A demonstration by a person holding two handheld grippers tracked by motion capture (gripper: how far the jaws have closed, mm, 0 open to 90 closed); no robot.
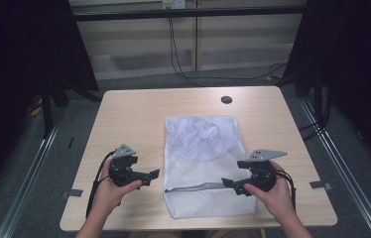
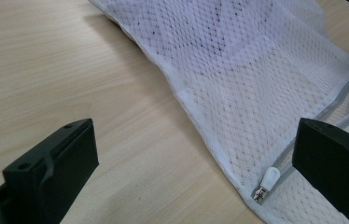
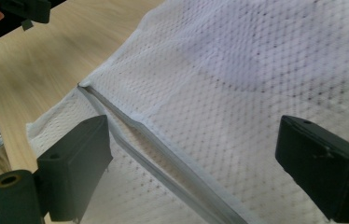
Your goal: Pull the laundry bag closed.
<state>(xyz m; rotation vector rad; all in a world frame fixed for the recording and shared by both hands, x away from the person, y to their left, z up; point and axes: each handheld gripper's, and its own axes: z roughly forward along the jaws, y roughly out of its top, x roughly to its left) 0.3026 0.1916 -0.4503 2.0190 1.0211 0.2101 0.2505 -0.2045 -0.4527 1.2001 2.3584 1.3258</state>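
A white mesh zip bag (image 1: 203,158) lies flat in the middle of the wooden table (image 1: 134,114). Its grey zipper (image 1: 193,187) runs across the near end. My left gripper (image 1: 152,175) is held just left of the bag, open, pointing at its left edge. In the left gripper view the bag (image 2: 238,70) and its white zipper pull (image 2: 268,179) lie between the wide jaws of the left gripper (image 2: 196,158). My right gripper (image 1: 227,183) hovers open over the zipper's right part. The right gripper (image 3: 196,158) has the zipper (image 3: 130,128) running between its jaws, without touching them.
A pale rounded item (image 1: 206,136) shows faintly through the mesh in the bag's far half. A black round plug (image 1: 226,99) sits in the tabletop near the far edge. Cables (image 1: 183,69) trail on the floor beyond the table.
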